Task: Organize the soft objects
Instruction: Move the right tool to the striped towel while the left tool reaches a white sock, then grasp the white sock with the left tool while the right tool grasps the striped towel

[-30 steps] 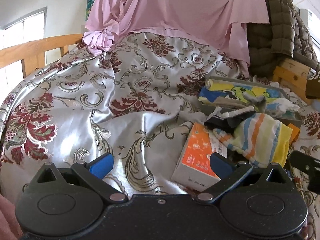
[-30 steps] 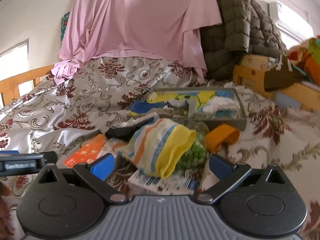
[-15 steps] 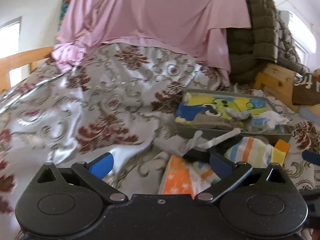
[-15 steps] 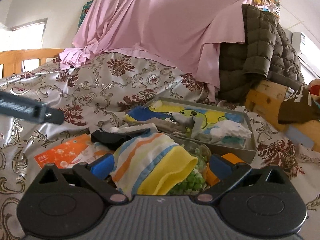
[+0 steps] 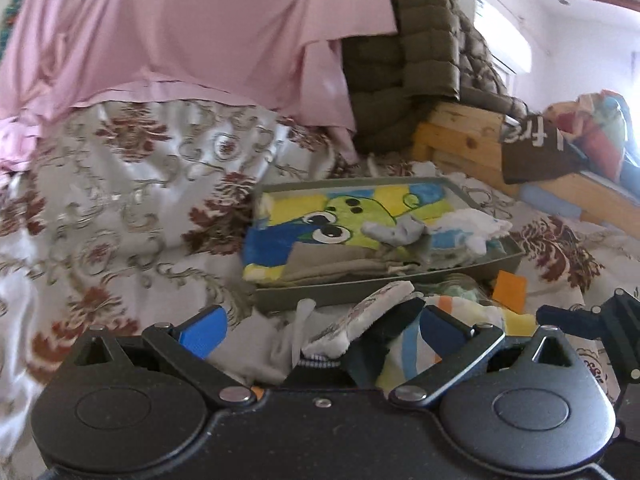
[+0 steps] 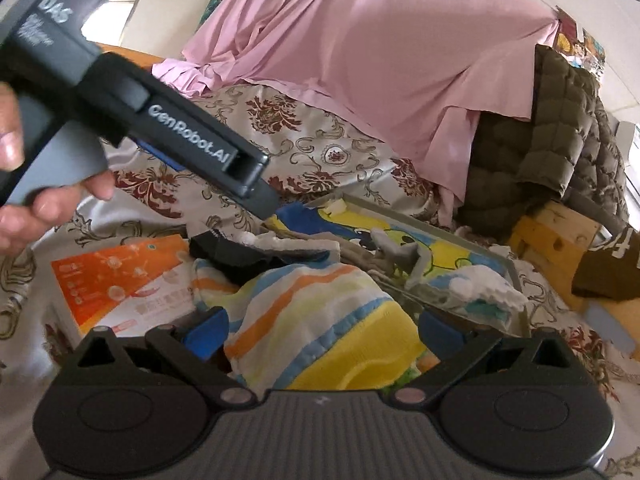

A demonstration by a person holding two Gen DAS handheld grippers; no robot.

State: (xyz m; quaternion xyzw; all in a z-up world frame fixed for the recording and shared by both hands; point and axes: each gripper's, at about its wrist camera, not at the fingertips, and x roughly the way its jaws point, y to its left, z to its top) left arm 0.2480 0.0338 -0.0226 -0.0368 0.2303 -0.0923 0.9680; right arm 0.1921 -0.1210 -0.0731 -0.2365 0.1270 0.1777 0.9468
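Note:
A grey tray (image 5: 360,286) on the bed holds a frog-print cloth (image 5: 340,216), a grey sock (image 5: 394,232) and a white-blue cloth (image 5: 468,226). In front of it lies a pile: a black-and-white sock (image 5: 372,320) and a striped towel (image 6: 320,320). My left gripper (image 5: 320,326) is open, its blue fingers on either side of the sock, low over the pile. My right gripper (image 6: 320,330) is open around the striped towel. The tray also shows in the right wrist view (image 6: 460,240).
An orange-and-white box (image 6: 124,276) lies left of the pile. An orange block (image 5: 508,290) sits by the tray. A pink sheet (image 5: 180,40), an olive quilted jacket (image 5: 420,52) and a wooden bed frame (image 5: 460,136) stand behind. The floral bedspread (image 5: 120,200) spreads left.
My left gripper has swung right and forward to the pile, over the black-and-white sock. My right gripper has closed in on the striped towel. Both stayed open.

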